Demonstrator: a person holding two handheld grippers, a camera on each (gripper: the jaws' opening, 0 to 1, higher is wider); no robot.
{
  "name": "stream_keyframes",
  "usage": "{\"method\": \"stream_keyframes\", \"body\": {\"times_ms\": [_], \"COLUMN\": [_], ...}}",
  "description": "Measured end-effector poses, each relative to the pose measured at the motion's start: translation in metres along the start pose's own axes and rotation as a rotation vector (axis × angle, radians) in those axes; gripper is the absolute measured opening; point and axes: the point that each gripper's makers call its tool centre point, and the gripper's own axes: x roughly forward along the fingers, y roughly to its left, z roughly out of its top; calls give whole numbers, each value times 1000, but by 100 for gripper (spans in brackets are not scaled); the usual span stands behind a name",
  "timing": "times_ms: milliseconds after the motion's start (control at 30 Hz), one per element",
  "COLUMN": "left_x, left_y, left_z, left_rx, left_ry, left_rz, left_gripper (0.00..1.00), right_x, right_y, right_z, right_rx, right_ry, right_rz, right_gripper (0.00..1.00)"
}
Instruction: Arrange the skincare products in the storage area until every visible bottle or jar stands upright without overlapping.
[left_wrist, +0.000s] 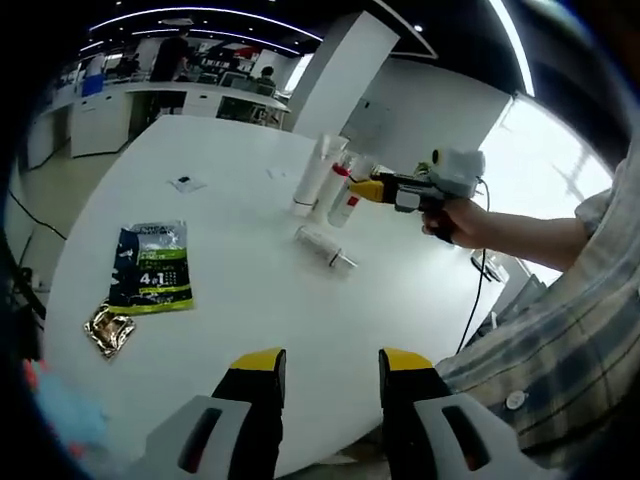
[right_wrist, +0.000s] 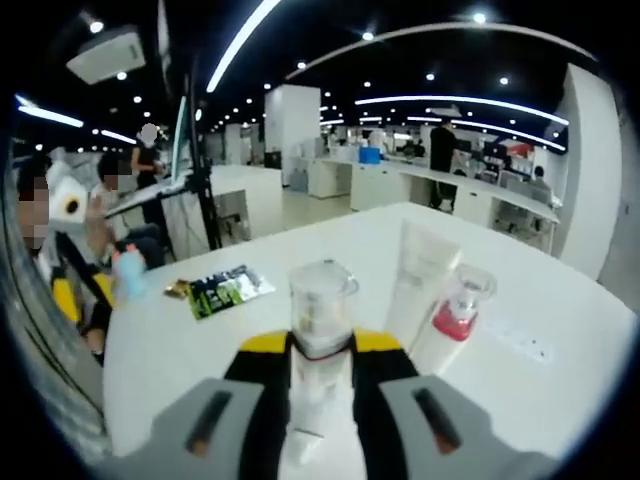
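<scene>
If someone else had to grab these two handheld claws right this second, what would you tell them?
Right gripper: fingers shut on a clear bottle, held upright at the table beside the others.
Left gripper: open, holding nothing, hovering over the near edge of the white table.
Standing already: white tube and a red-collared bottle, side by side.
Not done: a clear bottle lying on its side in front of that group.
Left: set the held bottle down upright, then stand up the fallen one clear of the rest. A dark sachet and a gold packet lie apart.
</scene>
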Motion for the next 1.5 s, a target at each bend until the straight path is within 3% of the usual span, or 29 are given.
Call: {"method": "stream_keyframes", "body": {"times_ms": [400,467,700,933,1500], "left_x": [0,1,1,-3,-14], "left_y": [7,6,6,10,9], "left_z": [1,2,-4,-5,-18], "left_rx": [-20,-23,-37,-48,-67], "left_ry": [-11,-19,-17,-15,10], "left_rz": [9,7,9,30,88], "left_gripper": [38,38,38,38,38], "right_x": [11,13,17,23,44], "right_y": [-3,-4,-12,-19,-37], "right_z": [0,4,-1,-5,-37], "right_rx": [-29,8,14,-32,-60], "right_ry": [-2,-53,-53,-53,-4], "right_rz": [-6,7,-11,-24,-46], "right_gripper": [20,20,20,20,20]}}
